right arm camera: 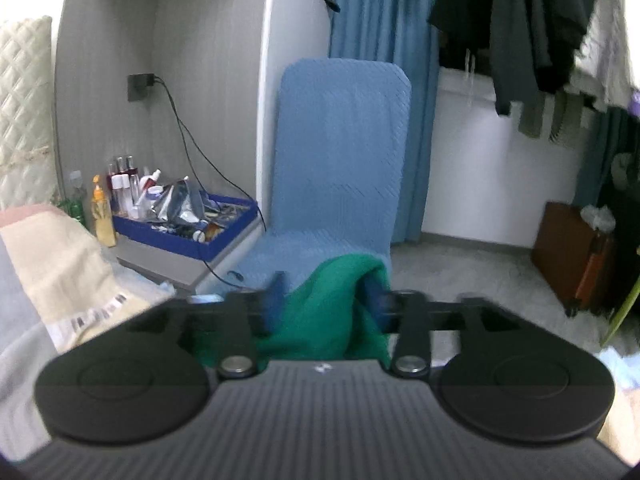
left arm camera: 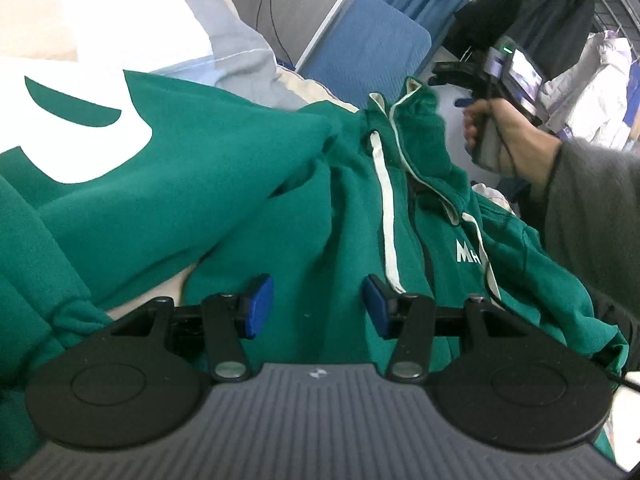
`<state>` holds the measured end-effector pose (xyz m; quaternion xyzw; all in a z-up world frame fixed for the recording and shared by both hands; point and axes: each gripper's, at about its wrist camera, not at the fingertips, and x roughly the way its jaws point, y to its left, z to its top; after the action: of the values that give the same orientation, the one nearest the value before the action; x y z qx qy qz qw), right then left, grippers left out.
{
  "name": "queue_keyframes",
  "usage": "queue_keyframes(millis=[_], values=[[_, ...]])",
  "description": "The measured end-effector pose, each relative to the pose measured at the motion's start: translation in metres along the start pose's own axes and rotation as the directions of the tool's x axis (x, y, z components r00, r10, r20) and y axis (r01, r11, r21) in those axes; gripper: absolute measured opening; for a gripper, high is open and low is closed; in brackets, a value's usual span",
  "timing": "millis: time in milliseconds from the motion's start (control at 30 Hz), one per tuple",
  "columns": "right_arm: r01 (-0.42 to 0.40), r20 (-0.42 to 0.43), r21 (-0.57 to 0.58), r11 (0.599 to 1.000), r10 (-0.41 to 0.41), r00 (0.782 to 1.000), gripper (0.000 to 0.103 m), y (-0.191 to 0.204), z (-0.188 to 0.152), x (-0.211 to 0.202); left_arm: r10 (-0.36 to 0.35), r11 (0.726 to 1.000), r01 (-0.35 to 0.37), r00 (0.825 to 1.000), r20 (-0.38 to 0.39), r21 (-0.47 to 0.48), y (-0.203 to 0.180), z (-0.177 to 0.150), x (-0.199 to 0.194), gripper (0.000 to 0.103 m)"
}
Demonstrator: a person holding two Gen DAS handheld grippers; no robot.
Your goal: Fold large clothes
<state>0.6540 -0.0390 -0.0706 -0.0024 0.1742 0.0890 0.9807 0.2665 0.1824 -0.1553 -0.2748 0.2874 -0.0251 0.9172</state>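
Observation:
A large green hoodie (left arm camera: pixel 248 208) with white print and white drawstrings lies rumpled on the bed. My left gripper (left arm camera: pixel 318 306) is open just above its front, with nothing between the blue pads. My right gripper (right arm camera: pixel 326 300) has a bunch of the green hoodie (right arm camera: pixel 324 312) between its fingers and holds it lifted; its jaws stand apart around the thick fabric. In the left wrist view the person's hand holds the right gripper (left arm camera: pixel 452 74) beside the raised hood (left arm camera: pixel 416 120).
A blue chair (right arm camera: pixel 340 152) stands just ahead. A blue tray of bottles (right arm camera: pixel 180 224) sits on a bedside stand at the left. Dark clothes (right arm camera: pixel 516 24) hang at the right. A brown suitcase (right arm camera: pixel 572 256) stands on the floor.

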Motion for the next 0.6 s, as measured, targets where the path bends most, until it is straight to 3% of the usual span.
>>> queue_keyframes(millis=[100, 267, 433, 500, 600], values=[[-0.023, -0.009, 0.055, 0.998, 0.024, 1.0, 0.066, -0.02, -0.008, -0.022, 0.003, 1.0, -0.003, 1.0, 0.002, 0.006, -0.002, -0.002, -0.007, 0.056], [-0.004, -0.059, 0.043, 0.999, 0.006, 0.998, 0.066, -0.051, -0.029, -0.084, 0.03, 0.999, -0.029, 1.0, -0.005, 0.031, -0.004, -0.004, -0.025, 0.056], [-0.025, -0.094, 0.098, 0.995, 0.034, 0.995, 0.066, -0.101, -0.064, -0.183, 0.066, 0.993, -0.065, 0.998, -0.011, 0.096, -0.015, -0.005, -0.058, 0.056], [-0.004, -0.108, 0.093, 0.996, 0.014, 0.994, 0.066, -0.121, -0.078, -0.226, 0.1, 0.988, -0.103, 0.995, 0.029, 0.115, -0.019, 0.0, -0.085, 0.056], [0.008, -0.101, 0.121, 0.993, 0.005, 0.995, 0.066, -0.152, -0.096, -0.282, 0.07, 0.993, -0.077, 0.994, 0.08, 0.086, -0.011, 0.013, -0.123, 0.056]])
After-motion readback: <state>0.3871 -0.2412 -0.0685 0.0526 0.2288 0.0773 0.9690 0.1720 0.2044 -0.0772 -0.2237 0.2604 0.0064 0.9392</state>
